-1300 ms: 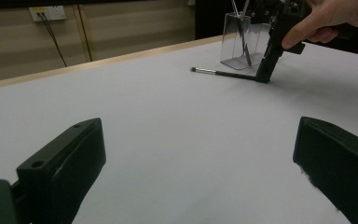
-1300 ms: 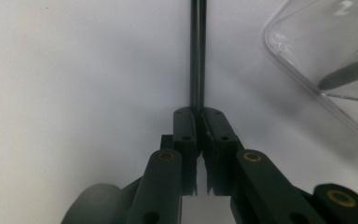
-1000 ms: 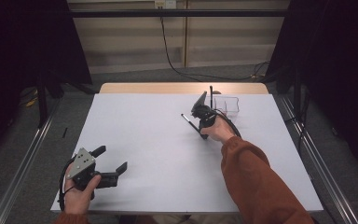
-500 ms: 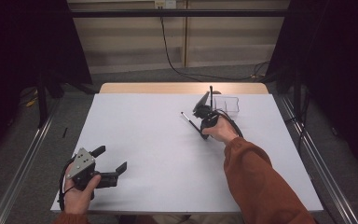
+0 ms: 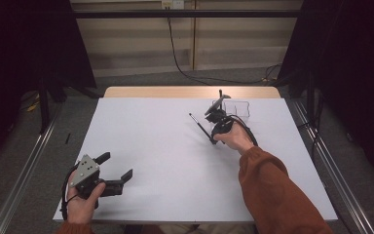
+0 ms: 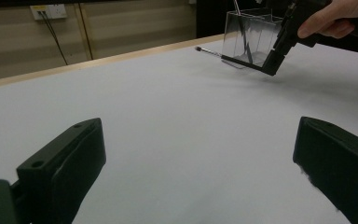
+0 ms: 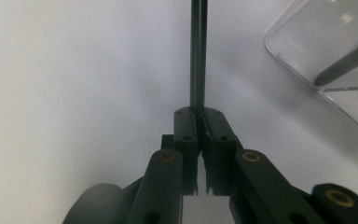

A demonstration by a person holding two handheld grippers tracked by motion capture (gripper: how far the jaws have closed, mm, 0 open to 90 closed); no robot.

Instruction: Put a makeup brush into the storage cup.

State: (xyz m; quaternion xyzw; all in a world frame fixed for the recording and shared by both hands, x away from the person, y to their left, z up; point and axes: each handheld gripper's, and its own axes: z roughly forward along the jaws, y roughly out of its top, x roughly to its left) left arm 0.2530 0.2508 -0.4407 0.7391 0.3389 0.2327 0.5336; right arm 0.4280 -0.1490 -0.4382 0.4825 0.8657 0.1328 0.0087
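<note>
High view, right tool (image 5: 213, 127) clamps brush (image 5: 199, 126), forearm outstretched

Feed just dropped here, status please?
Right tool shut on brush, held off table beside clear box. Left tool open, idle near table edge. Second brush already in box. Path clear.

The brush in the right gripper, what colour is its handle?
Black: the thin brush handle looks black, clearest in the right gripper view, clamped in the right gripper.

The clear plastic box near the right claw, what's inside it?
Inside the clear box one thin dark stick leans upright, its top poking above the rim. The right claw and the brush it holds cover the box's lower front, so the floor there is hidden.
</note>
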